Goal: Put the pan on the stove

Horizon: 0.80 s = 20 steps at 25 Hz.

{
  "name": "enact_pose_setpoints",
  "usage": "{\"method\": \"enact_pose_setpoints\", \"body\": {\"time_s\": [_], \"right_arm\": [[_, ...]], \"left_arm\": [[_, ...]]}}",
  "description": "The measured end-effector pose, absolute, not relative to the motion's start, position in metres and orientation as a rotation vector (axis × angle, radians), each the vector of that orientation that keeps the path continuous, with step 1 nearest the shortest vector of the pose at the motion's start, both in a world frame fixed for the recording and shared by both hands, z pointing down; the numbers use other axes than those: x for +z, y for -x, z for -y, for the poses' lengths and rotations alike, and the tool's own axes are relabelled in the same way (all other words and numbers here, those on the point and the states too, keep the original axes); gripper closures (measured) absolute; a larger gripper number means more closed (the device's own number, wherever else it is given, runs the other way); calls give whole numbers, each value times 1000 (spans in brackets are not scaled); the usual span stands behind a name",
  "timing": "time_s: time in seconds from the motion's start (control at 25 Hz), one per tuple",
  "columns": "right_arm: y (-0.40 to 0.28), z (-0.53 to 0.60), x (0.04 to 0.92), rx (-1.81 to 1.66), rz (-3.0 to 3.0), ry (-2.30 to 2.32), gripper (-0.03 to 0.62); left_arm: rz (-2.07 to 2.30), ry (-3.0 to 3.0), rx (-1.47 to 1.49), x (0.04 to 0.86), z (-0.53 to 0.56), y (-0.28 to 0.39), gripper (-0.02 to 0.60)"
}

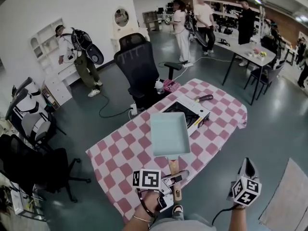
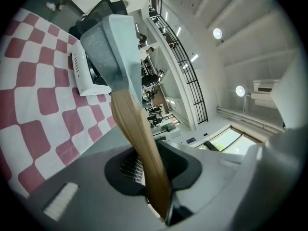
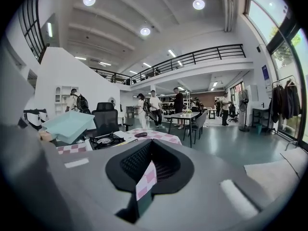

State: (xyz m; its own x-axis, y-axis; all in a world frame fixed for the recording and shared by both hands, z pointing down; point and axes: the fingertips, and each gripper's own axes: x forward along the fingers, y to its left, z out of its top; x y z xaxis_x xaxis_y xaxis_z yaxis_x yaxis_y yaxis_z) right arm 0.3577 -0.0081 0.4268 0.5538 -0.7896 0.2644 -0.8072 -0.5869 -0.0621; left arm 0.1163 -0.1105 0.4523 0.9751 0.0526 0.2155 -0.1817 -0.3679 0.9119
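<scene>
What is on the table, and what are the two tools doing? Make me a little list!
pan: light blue, square, held up in the air, not on the stove yet
stove: on the table, just behind the pan
table: pink and white checked cloth
left tool: shut on the pan's wooden handle
right tool: holds nothing, jaws a little apart, off to the side of the table

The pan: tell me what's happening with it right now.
A person's left gripper is clamped on the wooden handle of the light-blue square pan, holding it up over the checkered table, right by the stove but not yet set on it. The right gripper hangs off to the side with nothing in its jaws.
</scene>
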Motion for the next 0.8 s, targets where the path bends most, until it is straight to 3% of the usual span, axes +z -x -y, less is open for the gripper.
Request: {"method": "enact_pose_setpoints", "body": {"time_s": [0.8], "right_arm": [[-423,192,411,357,1808,-2443,585]], "left_arm": [[333,-1889,80,447,165,-168,515]]}}
